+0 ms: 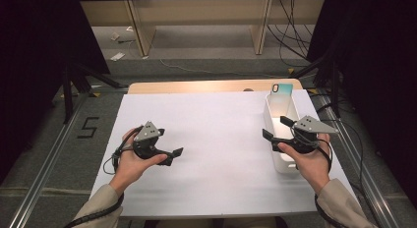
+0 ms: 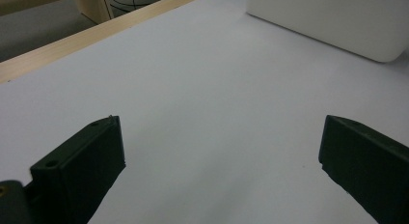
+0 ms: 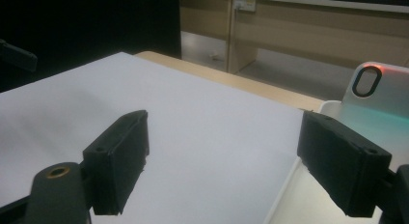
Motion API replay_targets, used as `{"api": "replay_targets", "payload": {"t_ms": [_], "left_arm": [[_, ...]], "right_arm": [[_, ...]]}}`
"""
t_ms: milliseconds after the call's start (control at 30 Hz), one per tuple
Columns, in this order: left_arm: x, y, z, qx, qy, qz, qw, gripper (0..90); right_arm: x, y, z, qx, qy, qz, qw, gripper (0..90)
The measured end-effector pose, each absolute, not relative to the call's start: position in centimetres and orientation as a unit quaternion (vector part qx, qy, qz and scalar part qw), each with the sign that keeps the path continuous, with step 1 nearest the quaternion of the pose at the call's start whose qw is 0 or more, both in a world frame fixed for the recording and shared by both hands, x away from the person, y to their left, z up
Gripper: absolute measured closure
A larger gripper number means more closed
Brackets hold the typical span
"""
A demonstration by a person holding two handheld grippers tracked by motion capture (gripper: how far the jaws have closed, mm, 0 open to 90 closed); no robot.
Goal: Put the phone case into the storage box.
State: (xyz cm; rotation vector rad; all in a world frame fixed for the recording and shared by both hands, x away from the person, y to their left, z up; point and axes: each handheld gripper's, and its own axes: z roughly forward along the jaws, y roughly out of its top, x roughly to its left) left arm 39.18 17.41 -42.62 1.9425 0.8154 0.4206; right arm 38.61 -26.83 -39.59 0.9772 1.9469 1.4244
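While I hover: my right gripper [image 1: 277,128] gapes astride the long white plastic bin's [image 1: 275,106] near wall.
Left gripper [image 1: 174,156]: unclenched, well apart.
Bin's far end: mint phone case [image 1: 282,88] upright.

What the edges, hands and blur keep back

In the high view, the person's right hand [image 1: 307,159] covers the near end of the long white plastic bin [image 1: 276,107], and the black two-jaw right gripper [image 1: 275,128] masks part of its rim; the bin's floor is washed out by glare, so any contents cannot be told. The pale phone case with an oval camera cut-out [image 3: 381,91], leaning beyond that gripper, is cut by the right gripper view's edge. In the left gripper view the black two-jaw left gripper [image 2: 219,151] has both jaws cropped below, and the bin ahead runs off the top.
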Motion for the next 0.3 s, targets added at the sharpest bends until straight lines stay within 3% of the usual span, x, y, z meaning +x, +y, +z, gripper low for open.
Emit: {"api": "replay_targets", "payload": {"t_ms": [300], "left_arm": [[39.26, 17.45, -42.49, 0.794, 0.333, 0.170, 0.480, 2.1]], "right_arm": [[38.63, -27.01, -39.43, 0.364, 0.718, 0.530, 0.267, 19.3]]}}
